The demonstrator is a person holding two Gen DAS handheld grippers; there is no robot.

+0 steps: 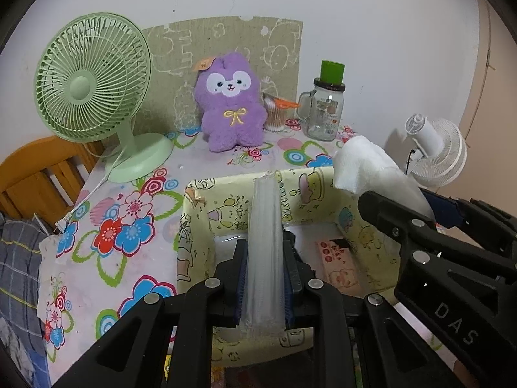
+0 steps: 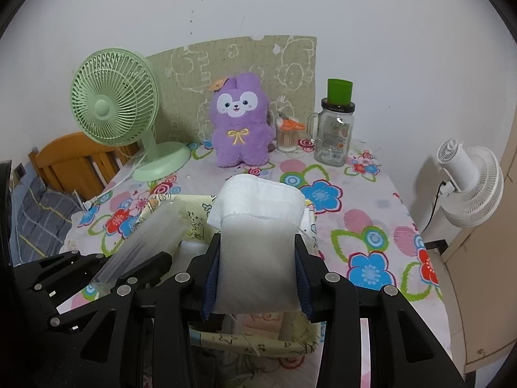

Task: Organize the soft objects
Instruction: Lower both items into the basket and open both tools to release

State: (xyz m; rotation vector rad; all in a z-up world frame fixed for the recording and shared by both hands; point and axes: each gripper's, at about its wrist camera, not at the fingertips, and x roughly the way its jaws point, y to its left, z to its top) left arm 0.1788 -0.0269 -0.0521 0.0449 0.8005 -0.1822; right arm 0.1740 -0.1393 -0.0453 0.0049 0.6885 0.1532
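My left gripper (image 1: 265, 258) is shut on a long clear plastic pack (image 1: 263, 245), held upright over a pale yellow cartoon-print fabric basket (image 1: 200, 226). My right gripper (image 2: 257, 262) is shut on a folded white cloth pad (image 2: 258, 242) and holds it above the same basket (image 2: 194, 223). The right gripper and its white pad (image 1: 371, 174) show at the right of the left wrist view. The left gripper and clear pack (image 2: 142, 239) show at the left of the right wrist view. A purple plush toy (image 1: 231, 103) sits upright at the back of the table.
A green desk fan (image 1: 93, 87) stands back left, its cord trailing to the table edge. A glass mug jar with a green cup (image 1: 324, 110) and a cotton swab tub (image 1: 276, 114) stand back right. A white fan (image 2: 468, 184) stands off the table's right. A wooden chair (image 1: 38, 174) is left.
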